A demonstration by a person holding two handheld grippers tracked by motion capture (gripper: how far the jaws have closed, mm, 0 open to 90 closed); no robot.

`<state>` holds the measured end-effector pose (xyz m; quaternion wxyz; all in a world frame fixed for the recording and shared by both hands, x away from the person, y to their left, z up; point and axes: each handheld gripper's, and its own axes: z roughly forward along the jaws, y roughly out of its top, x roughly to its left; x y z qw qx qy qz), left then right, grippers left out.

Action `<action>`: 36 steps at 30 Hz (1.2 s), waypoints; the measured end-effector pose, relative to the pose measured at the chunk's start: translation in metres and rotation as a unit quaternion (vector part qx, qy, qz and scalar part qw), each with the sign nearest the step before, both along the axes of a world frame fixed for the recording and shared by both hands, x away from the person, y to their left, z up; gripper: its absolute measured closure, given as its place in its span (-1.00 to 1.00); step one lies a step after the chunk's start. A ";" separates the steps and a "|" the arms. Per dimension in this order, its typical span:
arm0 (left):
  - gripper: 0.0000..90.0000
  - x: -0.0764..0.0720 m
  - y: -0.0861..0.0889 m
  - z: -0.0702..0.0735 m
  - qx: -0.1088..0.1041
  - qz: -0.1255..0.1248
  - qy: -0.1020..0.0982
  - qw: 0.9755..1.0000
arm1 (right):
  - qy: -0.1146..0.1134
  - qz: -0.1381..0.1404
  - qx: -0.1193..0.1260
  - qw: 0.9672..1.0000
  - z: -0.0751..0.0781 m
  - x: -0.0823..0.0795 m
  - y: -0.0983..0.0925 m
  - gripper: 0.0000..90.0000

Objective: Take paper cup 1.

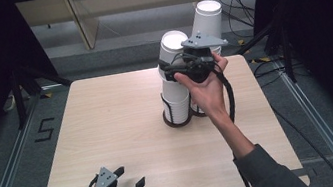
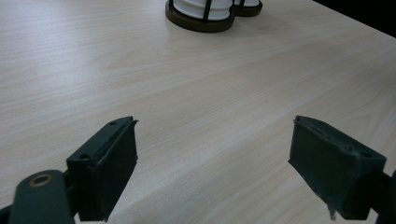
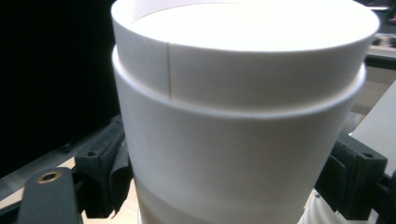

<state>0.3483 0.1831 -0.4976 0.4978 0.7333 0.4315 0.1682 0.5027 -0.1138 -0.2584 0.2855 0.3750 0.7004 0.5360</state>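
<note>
My right gripper is clamped on the near cup stack in its holder; left gripper idle, jaws apart. Risk: squeeze dents the paper, or a tilted pull topples both stacks.

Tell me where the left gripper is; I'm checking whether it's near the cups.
In the high view, the left gripper sits open at the table's near-left edge, far from the cup stacks.

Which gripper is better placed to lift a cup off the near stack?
Right. The right gripper already has its jaws either side of the near cup stack. The left gripper sits open near the table's front edge.
</note>
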 end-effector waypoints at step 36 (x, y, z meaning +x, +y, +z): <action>-0.68 0.000 0.001 0.003 -0.011 0.002 -0.009 1.000 | 0.103 0.166 -0.027 0.980 -0.157 -0.078 0.005 -0.62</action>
